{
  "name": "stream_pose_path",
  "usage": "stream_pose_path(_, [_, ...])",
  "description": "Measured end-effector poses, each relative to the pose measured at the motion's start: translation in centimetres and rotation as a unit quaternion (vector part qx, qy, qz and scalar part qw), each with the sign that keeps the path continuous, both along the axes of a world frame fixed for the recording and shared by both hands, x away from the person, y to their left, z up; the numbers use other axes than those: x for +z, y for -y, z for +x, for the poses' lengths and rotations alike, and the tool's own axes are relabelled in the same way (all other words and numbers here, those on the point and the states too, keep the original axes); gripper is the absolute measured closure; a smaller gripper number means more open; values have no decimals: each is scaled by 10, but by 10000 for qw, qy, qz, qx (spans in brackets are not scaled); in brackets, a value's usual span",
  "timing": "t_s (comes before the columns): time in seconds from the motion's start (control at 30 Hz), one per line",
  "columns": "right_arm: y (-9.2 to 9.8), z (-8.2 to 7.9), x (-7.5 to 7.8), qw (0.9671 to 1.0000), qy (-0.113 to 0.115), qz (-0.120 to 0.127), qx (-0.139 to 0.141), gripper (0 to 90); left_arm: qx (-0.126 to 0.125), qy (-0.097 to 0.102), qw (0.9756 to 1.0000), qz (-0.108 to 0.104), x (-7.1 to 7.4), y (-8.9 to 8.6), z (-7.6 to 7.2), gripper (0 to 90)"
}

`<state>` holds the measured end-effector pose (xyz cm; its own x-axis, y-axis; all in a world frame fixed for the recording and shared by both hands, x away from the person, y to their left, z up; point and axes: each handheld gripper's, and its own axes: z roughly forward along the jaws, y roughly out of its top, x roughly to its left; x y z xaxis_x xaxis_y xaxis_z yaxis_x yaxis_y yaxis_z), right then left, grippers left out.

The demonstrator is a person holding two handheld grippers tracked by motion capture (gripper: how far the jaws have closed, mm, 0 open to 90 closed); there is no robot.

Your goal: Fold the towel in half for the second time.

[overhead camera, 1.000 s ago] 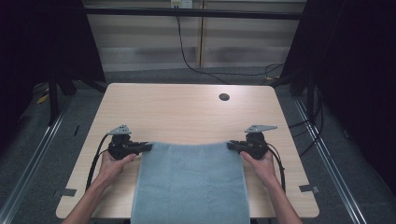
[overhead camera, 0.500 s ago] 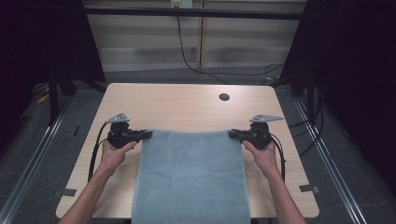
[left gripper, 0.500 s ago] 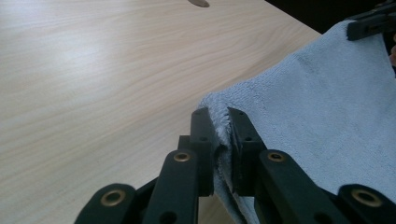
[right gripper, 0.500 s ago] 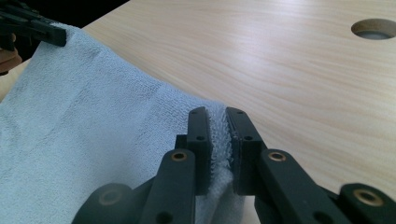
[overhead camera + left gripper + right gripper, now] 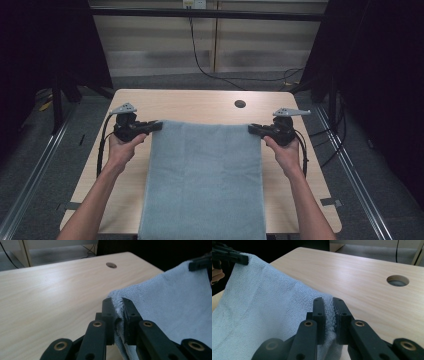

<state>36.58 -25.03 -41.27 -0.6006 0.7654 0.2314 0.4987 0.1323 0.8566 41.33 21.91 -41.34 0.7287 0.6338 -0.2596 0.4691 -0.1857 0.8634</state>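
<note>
Towel of pale blue terry cloth (image 5: 205,180) hangs stretched between the two grippers, its far edge held above the light wooden tabletop (image 5: 200,102) and its near part draping over the tabletop's front edge toward the person. The left gripper (image 5: 150,126) has its jaws narrowed onto the far left corner; the left gripper view shows the cloth bunched tightly between them. The right gripper (image 5: 255,129) pinches the far right corner the same way. To do this step well, I judge both hands should keep level and equally far apart, so the edge stays taut and neither corner slips. No container sits on the tabletop; a round cable hole (image 5: 240,104) lies beyond the towel.
</note>
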Motion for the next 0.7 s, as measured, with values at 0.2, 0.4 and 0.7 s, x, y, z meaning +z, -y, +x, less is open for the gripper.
stream_pose_path(0.2, [3,5,12,9999,73,-118,-86,824,66,125,9998,-103,10,5,8,823])
stream_pose_path(0.4, [6,9,27,9996,125,-119,-214,827,90,344,9994,4,28,7,9,824])
stream_pose_path(0.7, [0,27,49,9988,162,-410,-191,828,145,585,9981,102,48,5,9,825])
